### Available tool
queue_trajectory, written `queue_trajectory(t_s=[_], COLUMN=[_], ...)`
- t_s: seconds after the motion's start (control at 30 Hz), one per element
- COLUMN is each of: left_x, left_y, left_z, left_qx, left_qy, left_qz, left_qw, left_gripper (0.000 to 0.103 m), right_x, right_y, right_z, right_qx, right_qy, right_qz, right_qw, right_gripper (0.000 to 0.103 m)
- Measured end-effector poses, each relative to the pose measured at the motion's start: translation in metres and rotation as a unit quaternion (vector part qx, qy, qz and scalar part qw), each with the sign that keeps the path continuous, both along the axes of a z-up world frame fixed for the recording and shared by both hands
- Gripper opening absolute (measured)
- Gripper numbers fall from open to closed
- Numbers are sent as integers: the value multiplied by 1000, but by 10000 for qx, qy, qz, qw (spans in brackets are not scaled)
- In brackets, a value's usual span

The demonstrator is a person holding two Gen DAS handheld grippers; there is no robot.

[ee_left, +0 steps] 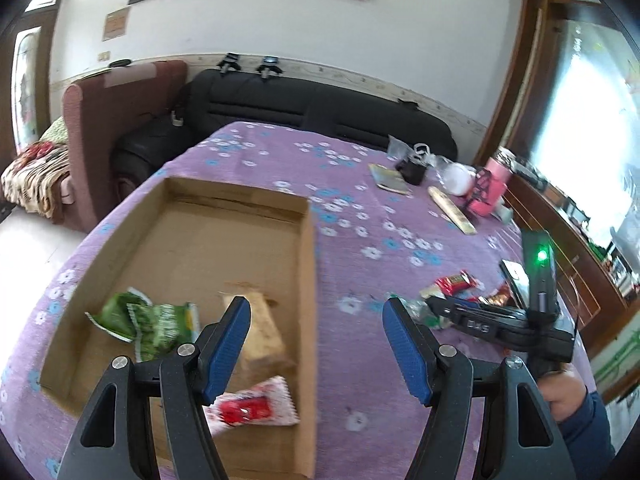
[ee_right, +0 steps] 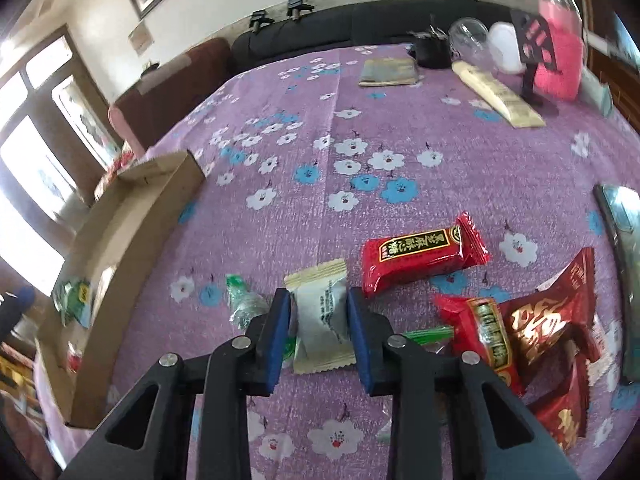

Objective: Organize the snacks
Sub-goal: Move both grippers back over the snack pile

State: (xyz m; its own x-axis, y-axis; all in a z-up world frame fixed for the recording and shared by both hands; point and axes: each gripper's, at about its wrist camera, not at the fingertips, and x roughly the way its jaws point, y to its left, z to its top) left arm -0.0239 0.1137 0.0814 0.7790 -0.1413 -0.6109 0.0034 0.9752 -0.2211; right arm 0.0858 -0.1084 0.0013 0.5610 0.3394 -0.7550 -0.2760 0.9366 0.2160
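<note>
My left gripper [ee_left: 316, 308] stands open above the right wall of a shallow cardboard box [ee_left: 308, 240], with nothing between its fingers. Inside the box lie a green packet [ee_left: 160, 320], a tan packet [ee_left: 262, 332] and a red-and-white packet [ee_left: 256, 404]. My right gripper [ee_right: 320, 300] is low on the purple flowered cloth, shut on a pale snack packet [ee_right: 322, 320] that lies flat. Around it lie a red bar packet [ee_right: 420, 260], a red-and-green packet [ee_right: 480, 332], a dark red and gold packet [ee_right: 548, 320] and a clear green wrapper [ee_right: 244, 308]. The box [ee_right: 132, 248] is to the left.
A pink bottle [ee_right: 556, 60], a long cream packet [ee_right: 500, 96], a booklet [ee_right: 388, 72] and a clear cup crowd the table's far right corner. A phone [ee_right: 624, 248] lies at the right edge. A black sofa [ee_left: 320, 112] stands behind the table. A hand [ee_left: 568, 392] holds the right tool.
</note>
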Motion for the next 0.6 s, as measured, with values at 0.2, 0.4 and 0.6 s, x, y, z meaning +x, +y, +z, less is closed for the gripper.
queue_trajectory(t_s=[0.2,0.4,0.6], left_x=[6,28,66], left_y=[-27,-60,-92], left_z=[-8,-11,-26], left_qx=[-40,-78,-4], left_qy=[289,641,1164], left_qz=[-322,-661,-778], left_qw=[9991,9957,9902], left_gripper=[72,72,72], right_x=[-5,-3,4], right_y=[3,-12,-33], right_z=[0,5,-1], right_qx=[228,649,1166], right_qy=[172,307,597], right_qz=[188,-31,-433], right_qw=[9994,9974,9904], right_gripper=[23,19,19])
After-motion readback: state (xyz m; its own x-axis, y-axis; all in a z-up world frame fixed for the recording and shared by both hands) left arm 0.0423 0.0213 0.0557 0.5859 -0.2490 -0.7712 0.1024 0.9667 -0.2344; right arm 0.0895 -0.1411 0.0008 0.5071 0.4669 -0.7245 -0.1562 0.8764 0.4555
